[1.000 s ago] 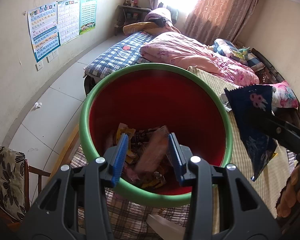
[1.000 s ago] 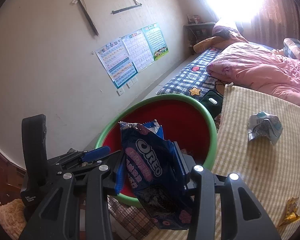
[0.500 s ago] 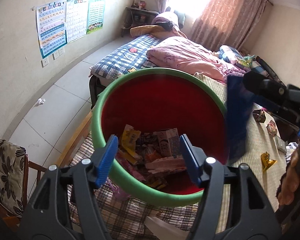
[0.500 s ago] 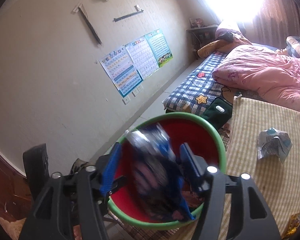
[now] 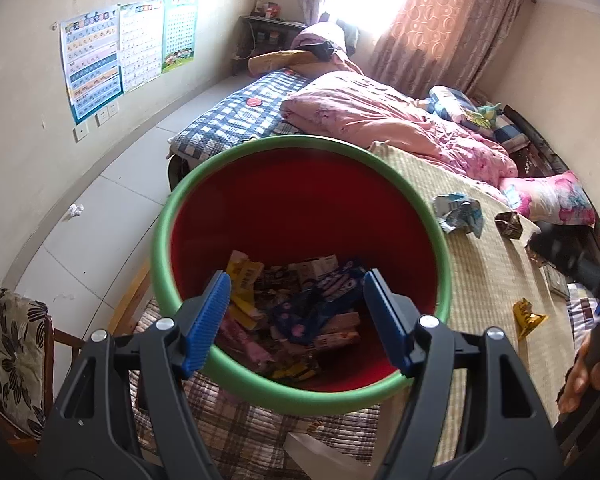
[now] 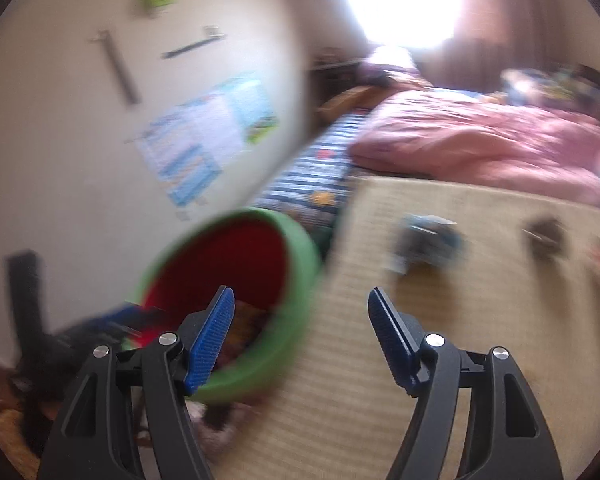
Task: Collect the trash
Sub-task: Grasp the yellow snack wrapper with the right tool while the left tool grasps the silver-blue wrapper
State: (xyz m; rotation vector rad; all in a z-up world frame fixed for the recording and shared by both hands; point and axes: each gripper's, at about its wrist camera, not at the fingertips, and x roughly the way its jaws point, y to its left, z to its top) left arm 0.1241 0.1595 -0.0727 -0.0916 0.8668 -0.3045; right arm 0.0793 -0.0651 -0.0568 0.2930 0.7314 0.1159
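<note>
A red bin with a green rim stands at the mat's edge and holds several wrappers, with a blue Oreo bag on top. My left gripper is open and empty, just above the bin's near rim. My right gripper is open and empty over the straw mat, to the right of the bin; this view is blurred. A crumpled blue-white wrapper, a dark wrapper and a yellow wrapper lie on the mat.
A pink quilt and checked bedding lie beyond the mat. A floral chair stands at the left. A paper ball lies on the tiled floor. My right hand and its gripper body show at the right edge.
My right gripper opened and dropped the Oreo bag into the bin, then swung right over the mat. My left gripper opened wider and let its wrapper fall in.
</note>
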